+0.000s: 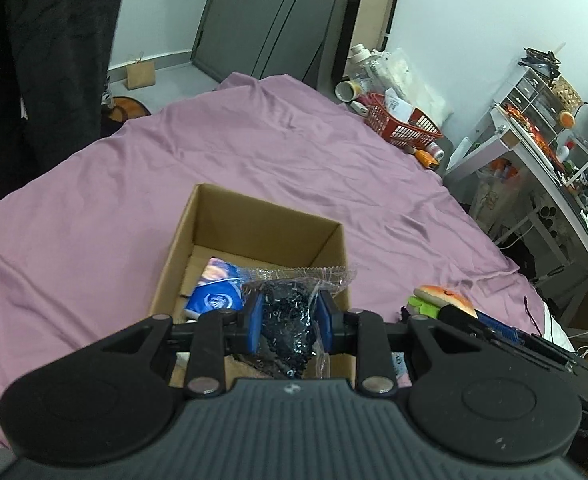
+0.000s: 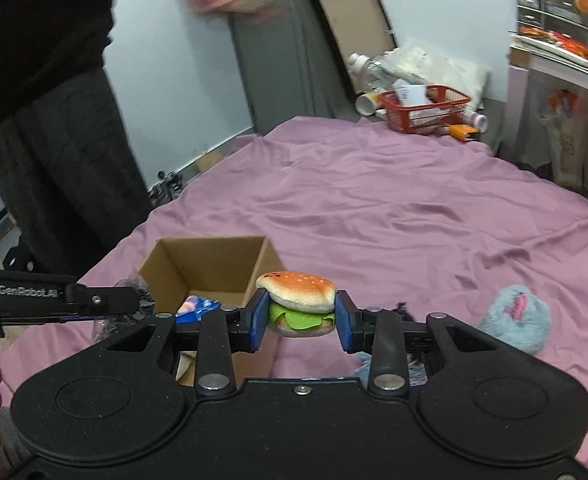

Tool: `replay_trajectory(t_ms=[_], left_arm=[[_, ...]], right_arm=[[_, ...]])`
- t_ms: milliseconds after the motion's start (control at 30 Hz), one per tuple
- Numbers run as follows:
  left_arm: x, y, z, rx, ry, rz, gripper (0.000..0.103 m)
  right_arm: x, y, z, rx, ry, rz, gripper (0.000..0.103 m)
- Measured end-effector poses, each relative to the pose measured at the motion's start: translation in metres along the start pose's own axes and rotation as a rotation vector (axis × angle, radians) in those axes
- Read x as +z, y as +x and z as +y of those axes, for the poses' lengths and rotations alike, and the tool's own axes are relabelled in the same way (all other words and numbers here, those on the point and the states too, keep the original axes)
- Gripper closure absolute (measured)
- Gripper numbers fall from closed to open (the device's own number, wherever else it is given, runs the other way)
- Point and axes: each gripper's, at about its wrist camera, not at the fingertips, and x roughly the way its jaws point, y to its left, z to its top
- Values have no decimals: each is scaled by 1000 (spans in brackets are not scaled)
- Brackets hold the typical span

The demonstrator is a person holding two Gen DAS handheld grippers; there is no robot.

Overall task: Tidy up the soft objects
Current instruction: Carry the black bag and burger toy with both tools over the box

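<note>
Both claws are clamped on soft things over the pink bedsheet (image 1: 254, 152). Left gripper (image 1: 288, 320) squeezes a clear bag of dark sequins (image 1: 286, 328) between its blue pads, above the open cardboard box (image 1: 218, 216), where a blue packet (image 1: 216, 292) lies. Right gripper (image 2: 302, 314) pinches a plush burger (image 2: 300, 300) just beside the box's right wall. A fluffy blue toy (image 2: 514, 316) lies on the sheet to its right.

A bed (image 1: 294, 152) is covered by a wrinkled purple sheet (image 2: 374, 200). Pale blue walls (image 1: 474, 20) are seen behind it, a dark wardrobe (image 1: 270, 20) is set at the far end, and cluttered white shelves (image 1: 534, 128) are placed beside the bed.
</note>
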Motion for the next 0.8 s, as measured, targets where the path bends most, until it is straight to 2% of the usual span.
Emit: replay_trajectory(t_ms=[333,567,800], left_arm=[[-6,18,20,-33,-32,61,75],[-9,39,26,-62,-40,159,72],[3,37,39,-55,-56,155,67]], right_arm=[[-1,9,33,34,-72,46,69],[2,17,44,34,-82,69,69],[4,25,56,44,-95,82,69]])
